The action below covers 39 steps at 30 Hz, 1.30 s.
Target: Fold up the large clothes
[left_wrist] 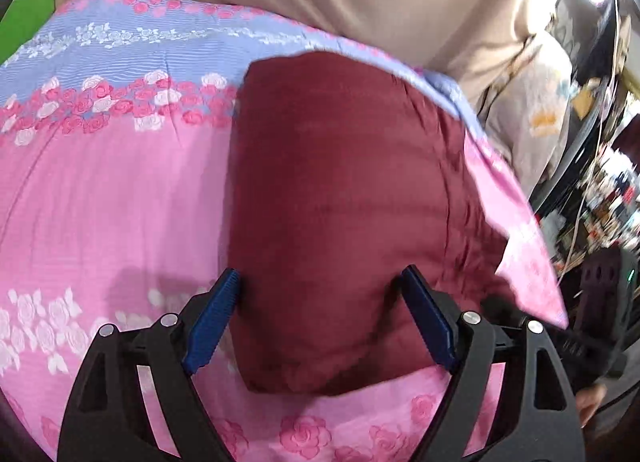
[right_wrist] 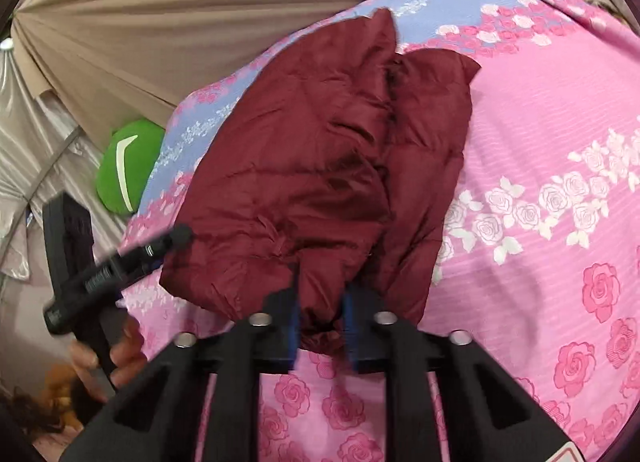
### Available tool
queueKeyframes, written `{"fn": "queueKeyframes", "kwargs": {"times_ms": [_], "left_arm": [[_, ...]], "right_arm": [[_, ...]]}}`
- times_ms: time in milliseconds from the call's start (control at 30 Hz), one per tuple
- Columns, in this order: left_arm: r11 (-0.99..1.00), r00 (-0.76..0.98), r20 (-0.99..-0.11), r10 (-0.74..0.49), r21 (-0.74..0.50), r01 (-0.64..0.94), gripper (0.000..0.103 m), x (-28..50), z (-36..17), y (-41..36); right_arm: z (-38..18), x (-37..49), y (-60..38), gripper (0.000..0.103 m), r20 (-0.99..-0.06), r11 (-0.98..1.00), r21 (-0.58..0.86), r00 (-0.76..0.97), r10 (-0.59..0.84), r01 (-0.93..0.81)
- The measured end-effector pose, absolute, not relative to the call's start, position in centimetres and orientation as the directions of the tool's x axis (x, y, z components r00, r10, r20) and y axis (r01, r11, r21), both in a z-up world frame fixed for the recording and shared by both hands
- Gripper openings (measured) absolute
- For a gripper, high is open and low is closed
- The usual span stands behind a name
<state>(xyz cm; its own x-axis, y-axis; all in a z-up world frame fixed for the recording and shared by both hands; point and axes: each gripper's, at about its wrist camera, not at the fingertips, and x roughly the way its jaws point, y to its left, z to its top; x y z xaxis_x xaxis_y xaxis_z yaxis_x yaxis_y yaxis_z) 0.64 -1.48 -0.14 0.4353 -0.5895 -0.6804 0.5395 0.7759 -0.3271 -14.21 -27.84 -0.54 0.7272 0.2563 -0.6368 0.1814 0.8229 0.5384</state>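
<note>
A maroon padded garment (left_wrist: 340,201) lies folded on a pink and blue rose-patterned bedspread (left_wrist: 100,201). My left gripper (left_wrist: 320,274) stands open, its blue pads (left_wrist: 212,318) wide apart on either side of the garment's near end, not squeezing it. In the right wrist view the same garment (right_wrist: 300,181) shows as a crumpled bundle with a fold running down its middle. My right gripper (right_wrist: 322,294) is shut on a bunched near edge of it, with fabric pinched between the pads. The left gripper's body (right_wrist: 100,262) and the hand holding it appear at that view's left.
The bedspread (right_wrist: 540,121) reaches well past the garment on all sides. A beige curtain (right_wrist: 160,21) hangs behind the bed. A green cushion (right_wrist: 128,165) lies at the bed's far edge. Cluttered shelves and cables (left_wrist: 600,201) stand past the bed's side.
</note>
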Motion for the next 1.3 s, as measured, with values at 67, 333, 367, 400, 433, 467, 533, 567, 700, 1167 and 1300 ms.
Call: {"fn": "queueKeyframes", "kwargs": {"times_ms": [67, 333, 367, 400, 433, 467, 533, 567, 700, 1167, 1300], "left_arm": [[0.775, 0.436, -0.701, -0.565, -0.267, 0.573, 0.078, -0.4, -0.4, -2.3], [0.769, 0.446, -0.732, -0.515, -0.165, 0.618, 0.078, -3.0, -1.5, -4.6], [0.77, 0.445, -0.733, -0.515, -0.167, 0.615, 0.078, -2.9, -1.2, -4.4], [0.774, 0.444, -0.73, -0.519, -0.18, 0.608, 0.077, -2.7, -0.7, -4.1], [0.778, 0.449, -0.723, -0.526, -0.194, 0.598, 0.077, -2.5, -0.2, -3.6], [0.787, 0.468, -0.706, -0.531, -0.207, 0.581, 0.079, -2.2, 0.6, -2.8], [0.812, 0.514, -0.686, -0.515, -0.2, 0.548, 0.094, -1.5, 1.8, -2.1], [0.823, 0.531, -0.678, -0.509, -0.2, 0.532, 0.098, -1.1, 2.1, -1.9], [0.829, 0.497, -0.697, -0.516, -0.263, 0.493, 0.098, 1.5, 2.4, -2.5], [0.81, 0.37, -0.769, -0.521, -0.309, 0.498, 0.098, 4.6, -1.5, -6.1], [0.813, 0.373, -0.768, -0.521, -0.311, 0.493, 0.098, 4.9, -2.0, -6.3]], "right_arm": [[-0.4, -15.0, -28.8, 0.006, -0.633, 0.818, 0.535, 0.74, 0.225, 0.209], [-4.3, -15.6, -30.3, 0.01, -0.711, 0.819, 0.49, 0.681, 0.178, 0.298], [-3.9, -15.6, -30.2, 0.014, -0.713, 0.821, 0.486, 0.68, 0.173, 0.3], [-3.4, -15.8, -30.2, 0.019, -0.71, 0.82, 0.487, 0.683, 0.171, 0.301], [-2.9, -16.0, -30.2, 0.029, -0.708, 0.816, 0.488, 0.687, 0.164, 0.308], [-2.2, -16.2, -30.3, 0.04, -0.704, 0.814, 0.487, 0.694, 0.151, 0.317], [-0.9, -16.3, -30.6, 0.059, -0.677, 0.804, 0.502, 0.724, 0.136, 0.318], [-0.7, -16.1, -30.9, 0.066, -0.662, 0.798, 0.515, 0.737, 0.138, 0.312], [-0.9, -14.0, -31.9, 0.071, -0.654, 0.774, 0.547, 0.74, 0.158, 0.319], [-3.3, -9.3, -31.2, 0.085, -0.679, 0.736, 0.585, 0.702, 0.215, 0.34], [-3.3, -8.7, -30.6, 0.087, -0.688, 0.756, 0.561, 0.698, 0.198, 0.338]]}}
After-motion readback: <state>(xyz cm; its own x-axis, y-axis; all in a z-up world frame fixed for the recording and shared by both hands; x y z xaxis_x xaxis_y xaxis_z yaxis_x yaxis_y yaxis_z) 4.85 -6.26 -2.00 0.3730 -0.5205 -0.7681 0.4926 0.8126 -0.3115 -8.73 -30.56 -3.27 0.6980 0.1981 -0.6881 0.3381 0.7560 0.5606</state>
